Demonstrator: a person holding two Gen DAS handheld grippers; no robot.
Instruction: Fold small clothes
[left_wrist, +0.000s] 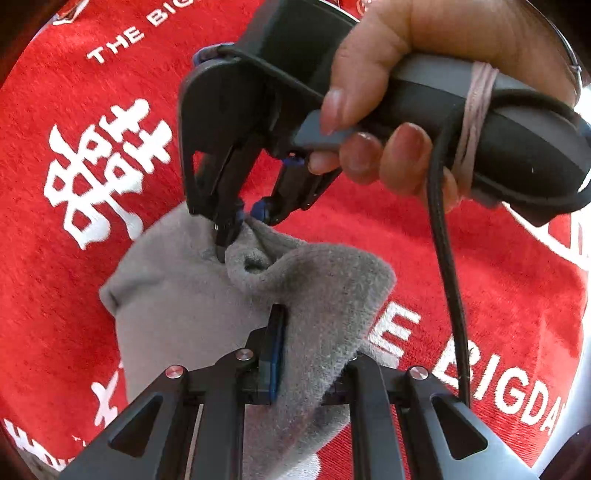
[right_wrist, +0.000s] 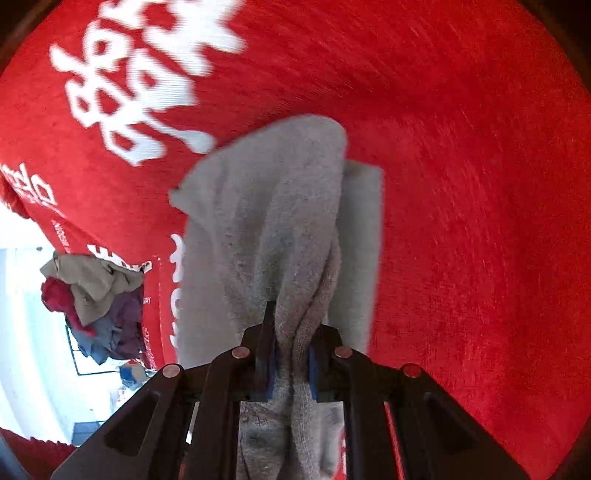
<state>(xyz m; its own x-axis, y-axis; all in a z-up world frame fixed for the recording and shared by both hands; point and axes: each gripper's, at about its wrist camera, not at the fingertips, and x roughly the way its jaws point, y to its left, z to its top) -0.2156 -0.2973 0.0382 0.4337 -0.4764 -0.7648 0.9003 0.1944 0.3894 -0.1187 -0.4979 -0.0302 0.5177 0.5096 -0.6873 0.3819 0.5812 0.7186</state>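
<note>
Both claws are clamped on the grey garment (left_wrist: 177, 295): the left gripper (left_wrist: 295, 354) pinches its near edge, the right gripper (left_wrist: 240, 225) its far corner, over the red towel (left_wrist: 480, 277). Carry both corners level, keep the cloth taut, and lay edge onto edge before letting go.

Grey cloth (left_wrist: 177, 295), plain, fuzzy nap. Red mat (left_wrist: 480, 280) beneath, white printed letters and characters. Gripper bodies black, pads blue (both alike). Heap of clothes (right_wrist: 99, 306) at mat's edge: khaki, crimson, purple, blue.
</note>
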